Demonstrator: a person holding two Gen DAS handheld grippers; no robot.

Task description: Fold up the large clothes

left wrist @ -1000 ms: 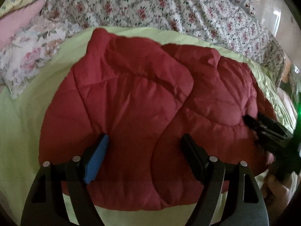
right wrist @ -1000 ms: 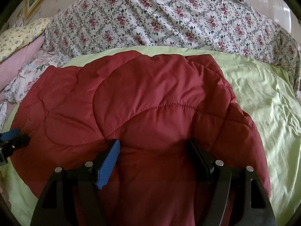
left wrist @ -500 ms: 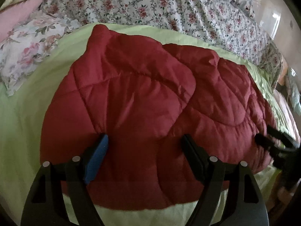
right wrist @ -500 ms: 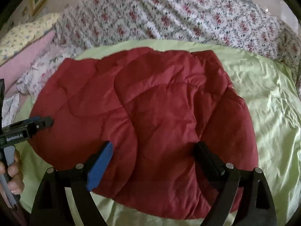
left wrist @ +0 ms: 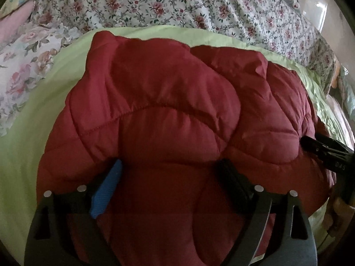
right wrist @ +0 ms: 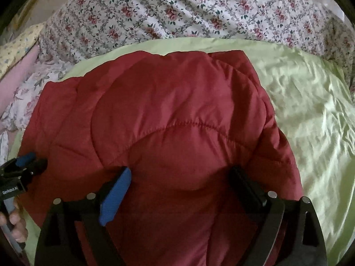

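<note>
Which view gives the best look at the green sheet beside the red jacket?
The right wrist view: the green sheet spreads wide and wrinkled to the right of the red jacket. The left wrist view shows only narrow strips of it around the jacket's edges.

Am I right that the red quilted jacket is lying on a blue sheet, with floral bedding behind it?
Not quite: the sheet under the red quilted jacket is light green, as the right wrist view shows. The floral bedding does lie behind it.
</note>
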